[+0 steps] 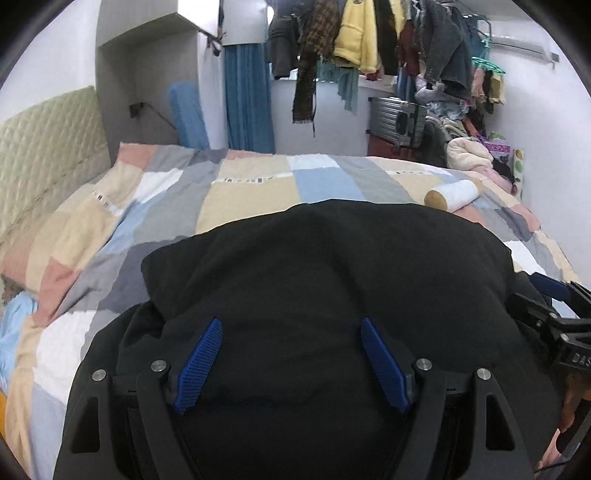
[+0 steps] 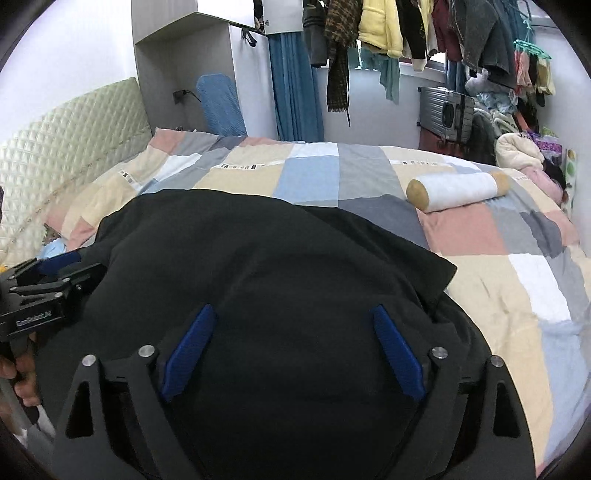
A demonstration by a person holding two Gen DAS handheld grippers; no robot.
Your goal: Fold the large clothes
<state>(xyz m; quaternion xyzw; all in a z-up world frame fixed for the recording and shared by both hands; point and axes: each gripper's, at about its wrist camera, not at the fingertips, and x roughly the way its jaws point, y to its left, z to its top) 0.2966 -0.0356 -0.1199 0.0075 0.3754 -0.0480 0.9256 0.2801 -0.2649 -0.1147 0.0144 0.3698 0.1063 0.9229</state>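
Observation:
A large black garment (image 1: 325, 266) lies folded over on the patchwork bedspread (image 1: 251, 188); it also fills the middle of the right wrist view (image 2: 258, 266). My left gripper (image 1: 291, 325) is open, its blue pads (image 1: 201, 363) spread wide just above the near part of the black cloth, holding nothing. My right gripper (image 2: 291, 314) is open in the same way over the cloth, blue pads (image 2: 399, 354) apart. The right gripper shows at the right edge of the left wrist view (image 1: 550, 291); the left gripper shows at the left edge of the right wrist view (image 2: 55, 269).
A white bolster pillow (image 2: 458, 190) with tan ends lies on the bed's far right. A quilted headboard (image 2: 70, 136) stands at left. Hanging clothes (image 2: 380, 29), a blue curtain (image 2: 295, 85), a grey suitcase (image 2: 447, 110) and a clothes pile line the far wall.

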